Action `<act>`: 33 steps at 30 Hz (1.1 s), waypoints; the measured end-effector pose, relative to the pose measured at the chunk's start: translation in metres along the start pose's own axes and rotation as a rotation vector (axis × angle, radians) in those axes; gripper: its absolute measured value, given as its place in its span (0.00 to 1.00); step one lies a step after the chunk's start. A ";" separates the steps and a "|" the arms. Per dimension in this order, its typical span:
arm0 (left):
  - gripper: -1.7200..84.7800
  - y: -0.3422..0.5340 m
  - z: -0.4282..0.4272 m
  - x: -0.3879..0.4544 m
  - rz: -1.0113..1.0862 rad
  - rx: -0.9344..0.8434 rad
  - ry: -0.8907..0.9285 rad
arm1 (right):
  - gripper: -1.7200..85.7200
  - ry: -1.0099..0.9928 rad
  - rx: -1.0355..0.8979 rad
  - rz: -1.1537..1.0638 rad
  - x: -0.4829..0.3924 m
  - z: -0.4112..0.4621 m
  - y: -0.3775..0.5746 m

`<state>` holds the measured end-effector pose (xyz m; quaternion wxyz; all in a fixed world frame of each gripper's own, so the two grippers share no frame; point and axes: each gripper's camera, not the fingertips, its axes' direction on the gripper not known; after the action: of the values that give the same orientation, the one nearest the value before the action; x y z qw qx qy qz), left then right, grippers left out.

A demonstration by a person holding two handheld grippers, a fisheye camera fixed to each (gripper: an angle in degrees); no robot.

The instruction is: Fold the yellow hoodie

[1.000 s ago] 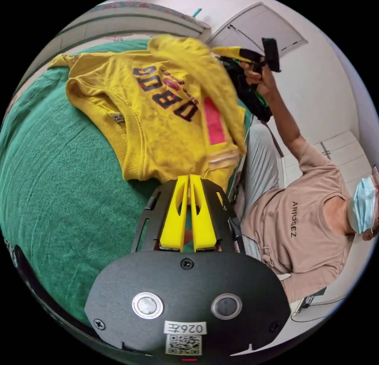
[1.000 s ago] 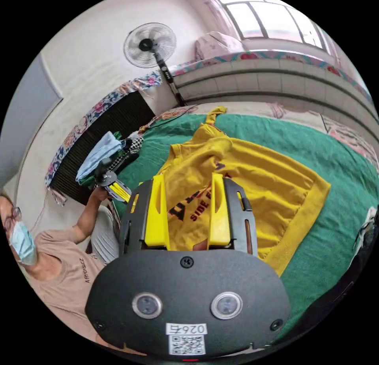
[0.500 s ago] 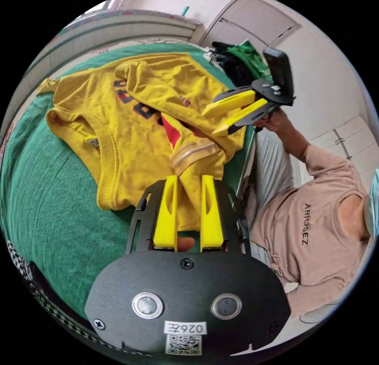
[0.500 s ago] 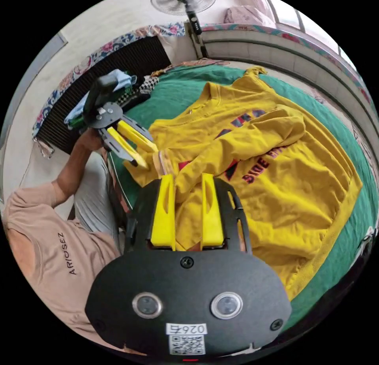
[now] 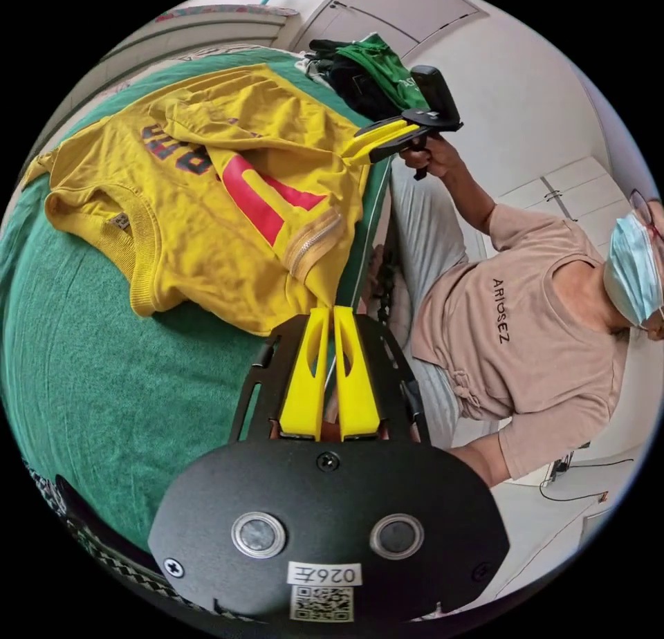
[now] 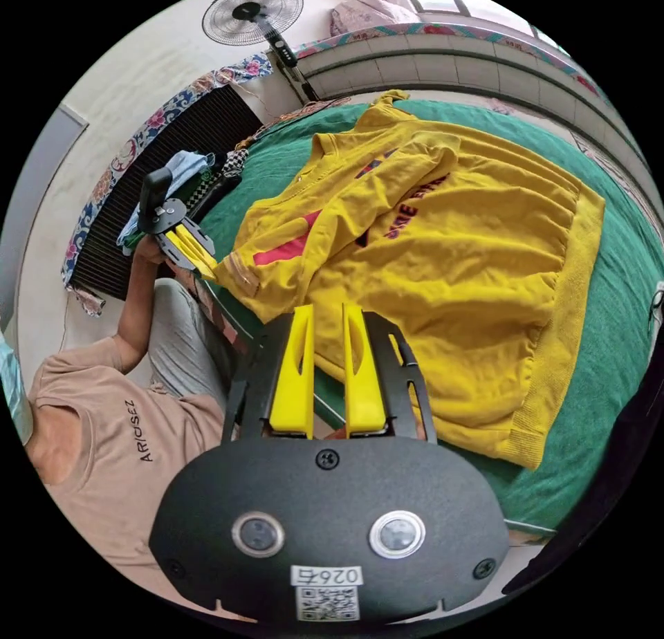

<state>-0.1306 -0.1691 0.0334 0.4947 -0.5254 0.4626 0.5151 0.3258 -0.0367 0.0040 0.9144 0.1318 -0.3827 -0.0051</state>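
Note:
The yellow hoodie (image 5: 207,203) (image 6: 443,252) lies spread on the green bed cover (image 5: 104,362) (image 6: 609,362), one sleeve with a red stripe (image 5: 259,200) folded across its front. My left gripper (image 5: 330,310) is shut, its tips pinching the sleeve's cuff corner at the bed's near edge; in the right gripper view the left gripper (image 6: 207,265) meets the cuff (image 6: 238,272). My right gripper (image 6: 327,310) stands partly open, the hoodie's side edge lying between its jaws. In the left gripper view the right gripper (image 5: 349,148) sits at the hoodie's far edge.
A person in a beige shirt (image 5: 526,335) (image 6: 131,424) sits at the bed's edge. A pile of green and black clothes (image 5: 373,72) lies at one end of the bed, more clothes (image 6: 187,176) at the other. A fan (image 6: 252,13) stands by the wall.
My left gripper has shut on the cuff that lay between its open jaws. The right gripper's jaws have narrowed. The sleeve now lies flatter, drawn toward the bed's near edge.

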 end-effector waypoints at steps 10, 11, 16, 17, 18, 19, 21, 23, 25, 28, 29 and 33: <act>0.09 0.044 -0.115 -0.047 -0.199 0.759 -0.030 | 0.12 0.334 0.158 -0.052 -0.062 0.060 -0.139; 0.13 0.024 -0.104 -0.061 -0.219 0.735 0.027 | 0.14 0.405 0.146 -0.019 -0.061 0.084 -0.160; 0.12 -0.061 -0.029 -0.089 -0.270 0.122 -0.013 | 0.05 0.614 -0.157 0.004 -0.026 0.193 -0.205; 0.06 -0.054 -0.039 -0.082 -0.279 0.169 -0.088 | 0.02 0.575 -0.098 0.008 -0.026 0.183 -0.195; 0.06 -0.051 -0.044 -0.078 -0.265 0.161 -0.085 | 0.02 0.543 -0.046 0.015 -0.027 0.172 -0.188; 0.05 -0.045 -0.057 -0.073 -0.243 0.138 -0.049 | 0.01 0.426 0.062 0.009 -0.029 0.146 -0.174; 0.05 -0.027 -0.082 -0.061 -0.199 0.211 -0.022 | 0.01 0.122 0.219 -0.009 -0.021 0.108 -0.152; 0.08 0.003 -0.114 -0.045 -0.170 0.376 -0.053 | 0.04 -0.159 0.403 -0.059 0.008 0.079 -0.129; 0.11 0.018 -0.125 -0.044 -0.182 0.459 -0.079 | 0.09 -0.137 0.376 0.052 0.052 0.085 -0.127; 0.15 0.018 -0.118 -0.066 -0.253 0.431 -0.026 | 0.14 -0.233 0.206 0.261 0.128 0.115 -0.110; 0.16 0.014 -0.112 -0.076 -0.267 0.398 0.024 | 0.13 -0.278 0.236 0.285 0.136 0.113 -0.090; 0.19 0.002 -0.100 -0.092 -0.309 0.326 0.101 | 0.12 -0.268 0.221 0.255 0.107 0.118 -0.040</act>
<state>-0.1283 -0.2707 0.1235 0.6222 -0.5281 0.4782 0.3246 0.3227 -0.1147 0.1483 0.8285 0.1800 -0.5127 0.1352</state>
